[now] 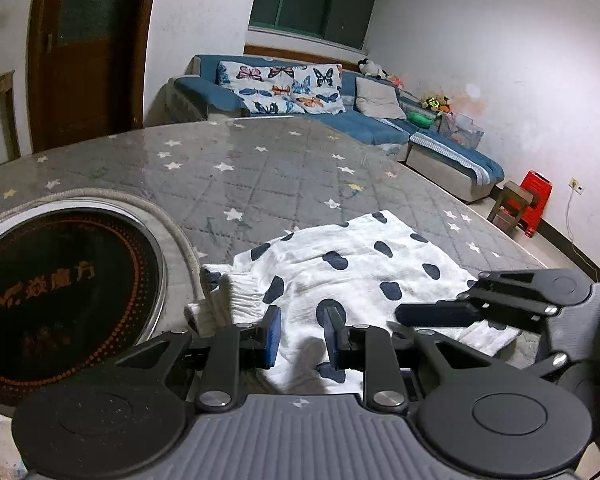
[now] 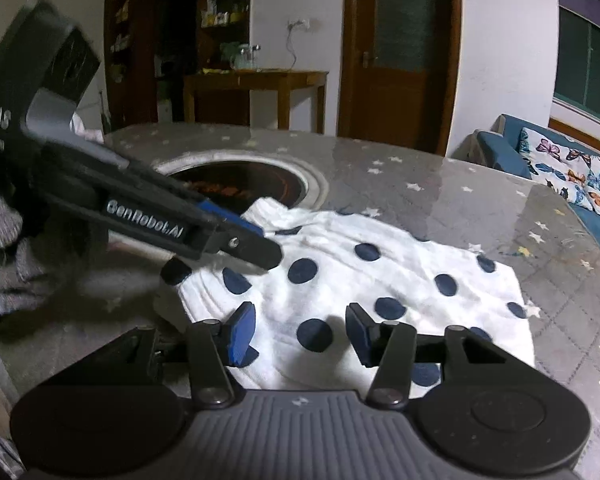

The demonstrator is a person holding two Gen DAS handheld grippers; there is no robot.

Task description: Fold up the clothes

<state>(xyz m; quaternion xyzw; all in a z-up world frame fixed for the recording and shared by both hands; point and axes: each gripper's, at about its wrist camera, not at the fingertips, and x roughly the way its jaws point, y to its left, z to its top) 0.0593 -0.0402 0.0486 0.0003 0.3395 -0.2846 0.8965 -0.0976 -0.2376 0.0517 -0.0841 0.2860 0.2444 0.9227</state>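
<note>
White garment with navy spots (image 1: pixel 352 280) lies rumpled and part-folded on my grey star-print table (image 1: pixel 260 168), beside the round black inset cooktop (image 1: pixel 60 292). My left gripper (image 1: pixel 300 336) and right gripper (image 2: pixel 300 336) hover low over the cloth, jaws parted, holding nothing.

— What carries everything here?

— A table (image 1: pixel 284 168) under a grey quilted cover with pale stars.

— And lying on it?

— A white garment with dark blue spots (image 1: pixel 352 276), spread flat, just beside a round black cooktop (image 1: pixel 60 280) sunk into the table.
</note>
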